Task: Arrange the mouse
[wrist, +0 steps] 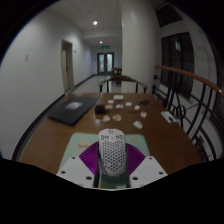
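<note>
Gripper: gripper low over the near end of a wooden table, both fingers clamped on the mouse; purple pads show on the inner faces at either side of it.
Mouse: white mouse with a honeycomb-perforated shell, held between the fingers, its narrow end pointing away from the gripper. Cannot tell whether its underside touches the table.
Directly ahead: small white pieces lie on the tabletop just beyond the mouse; what they are cannot be made out.
Ahead, to the right: more small white items scattered on the wood, apart from one another, and a pale flat object further right near the table edge.
Ahead, to the left: dark flat slab, possibly a closed laptop or a mat, lying flat, well apart from the mouse.
Far end of table: white sheets or cards spread near the far edge, with a dark object beyond them; too small to identify.
Obstructions: the nearest white pieces lie in line with the mouse's forward end; the wood on either side of the fingers is bare.
Surface: brown wooden table, long, running away from the gripper.
Room: corridor-like space; white wall with doors on the left, double doors at the far end, ceiling spot lights, dark railing and windows on the right.
</note>
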